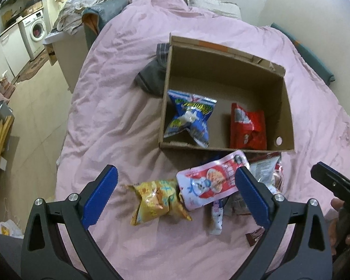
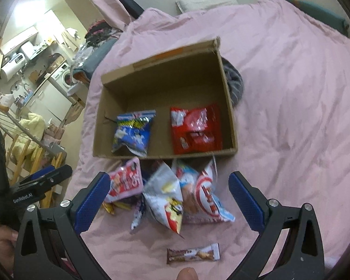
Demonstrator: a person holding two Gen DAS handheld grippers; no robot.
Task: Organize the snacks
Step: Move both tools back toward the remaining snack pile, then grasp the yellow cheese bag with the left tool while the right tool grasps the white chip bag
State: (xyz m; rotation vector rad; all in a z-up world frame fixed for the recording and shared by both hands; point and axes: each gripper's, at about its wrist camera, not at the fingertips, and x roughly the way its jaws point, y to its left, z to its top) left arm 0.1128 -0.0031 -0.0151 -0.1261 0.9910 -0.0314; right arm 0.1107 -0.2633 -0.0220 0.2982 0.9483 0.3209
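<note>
Left gripper (image 1: 176, 192) spread wide, empty, over yellow pack (image 1: 157, 201) & pink pouch (image 1: 210, 183). Right gripper (image 2: 169, 201) also spread, empty, above white bag (image 2: 165, 200). Cardboard box (image 2: 165, 66) on pink bedding holds 2: blue bag (image 2: 134, 133), red bag (image 2: 196, 128). Approx. 6 snacks left outside, incl. choc bar (image 2: 193, 254). Early stage, prob.

Right tongs (image 2: 169, 193) gape above snack pile (image 2: 175, 193) before cardboard box (image 2: 165, 70).
</note>
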